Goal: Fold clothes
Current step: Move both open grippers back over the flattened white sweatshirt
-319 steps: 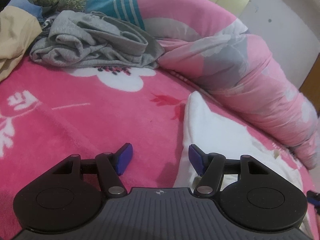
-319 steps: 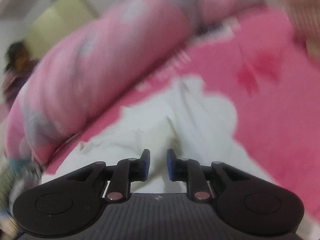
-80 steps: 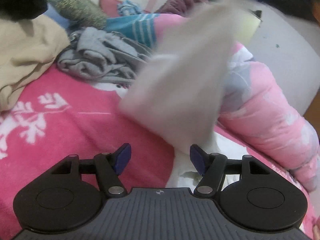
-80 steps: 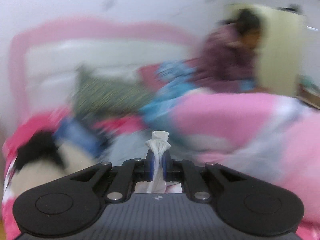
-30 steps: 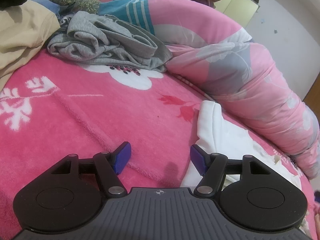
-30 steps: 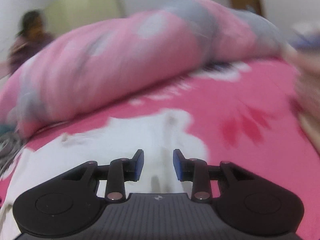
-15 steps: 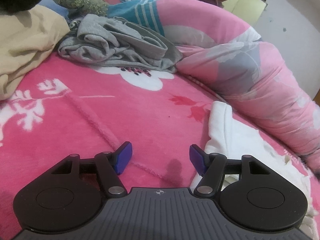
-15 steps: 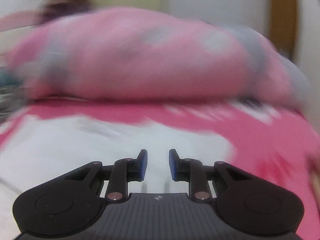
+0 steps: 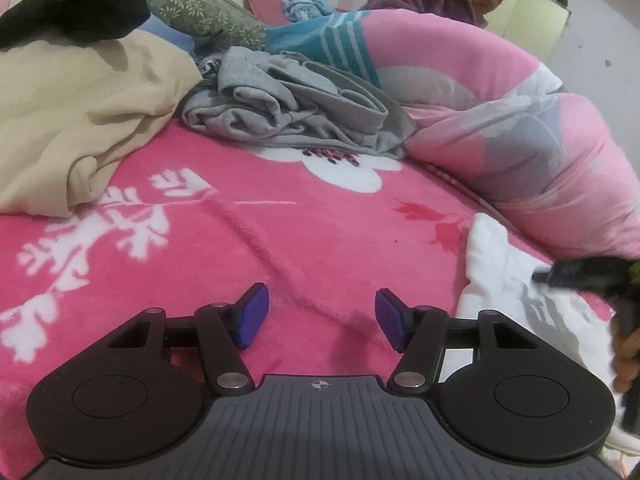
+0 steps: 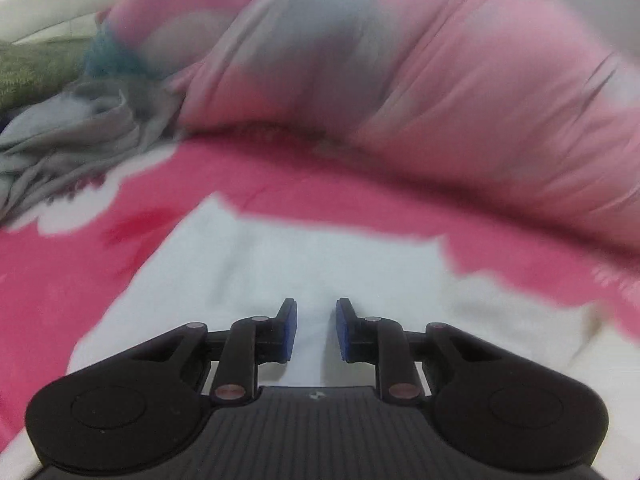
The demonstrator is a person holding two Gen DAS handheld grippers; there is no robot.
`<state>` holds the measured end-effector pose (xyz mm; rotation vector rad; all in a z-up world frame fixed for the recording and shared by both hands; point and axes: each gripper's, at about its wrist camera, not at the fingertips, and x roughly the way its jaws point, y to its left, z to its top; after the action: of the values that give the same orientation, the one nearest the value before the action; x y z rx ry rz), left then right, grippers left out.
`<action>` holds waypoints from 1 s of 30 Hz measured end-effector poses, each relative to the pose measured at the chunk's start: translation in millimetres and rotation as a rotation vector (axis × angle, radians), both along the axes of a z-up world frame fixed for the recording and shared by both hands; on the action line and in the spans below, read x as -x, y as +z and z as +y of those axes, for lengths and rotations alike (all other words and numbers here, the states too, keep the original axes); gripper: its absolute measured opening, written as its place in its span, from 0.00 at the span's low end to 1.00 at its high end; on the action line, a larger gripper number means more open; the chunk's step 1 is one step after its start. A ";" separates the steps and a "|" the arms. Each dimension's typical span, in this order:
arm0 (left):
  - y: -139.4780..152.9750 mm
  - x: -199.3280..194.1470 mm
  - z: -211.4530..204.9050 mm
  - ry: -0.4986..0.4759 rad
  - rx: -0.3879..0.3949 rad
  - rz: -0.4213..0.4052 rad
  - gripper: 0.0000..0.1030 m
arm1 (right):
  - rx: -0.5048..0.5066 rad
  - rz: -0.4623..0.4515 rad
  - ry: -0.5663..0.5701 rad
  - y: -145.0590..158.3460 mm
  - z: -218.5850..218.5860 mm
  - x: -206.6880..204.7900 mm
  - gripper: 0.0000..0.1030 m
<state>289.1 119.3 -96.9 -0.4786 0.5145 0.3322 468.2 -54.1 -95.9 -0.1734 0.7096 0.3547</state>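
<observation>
While the white garment (image 10: 304, 276) lies spread and unfolded on the pink blanket (image 9: 248, 240), the right gripper (image 10: 316, 330) hovers over it, narrowly parted, empty; the left gripper (image 9: 318, 322), closing on nothing, waits beside. Grey clothes (image 9: 296, 108) remain crumpled.

Both wrist views, low, share white garment (image 9: 504, 276)

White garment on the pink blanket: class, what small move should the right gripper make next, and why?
Probably lower the right gripper and pinch the white garment: its jaws stand apart just above the flat cloth, gripping nothing.
</observation>
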 end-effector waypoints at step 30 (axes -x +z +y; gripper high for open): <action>52.3 103.5 -0.1 -0.154 -0.083 -0.354 0.69 | -0.255 -0.183 -0.488 109.7 -219.7 399.2 0.24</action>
<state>185.6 119.2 -44.6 -0.4032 0.1900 0.1154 69.0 -273.8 13.8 0.2067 0.4986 -0.0408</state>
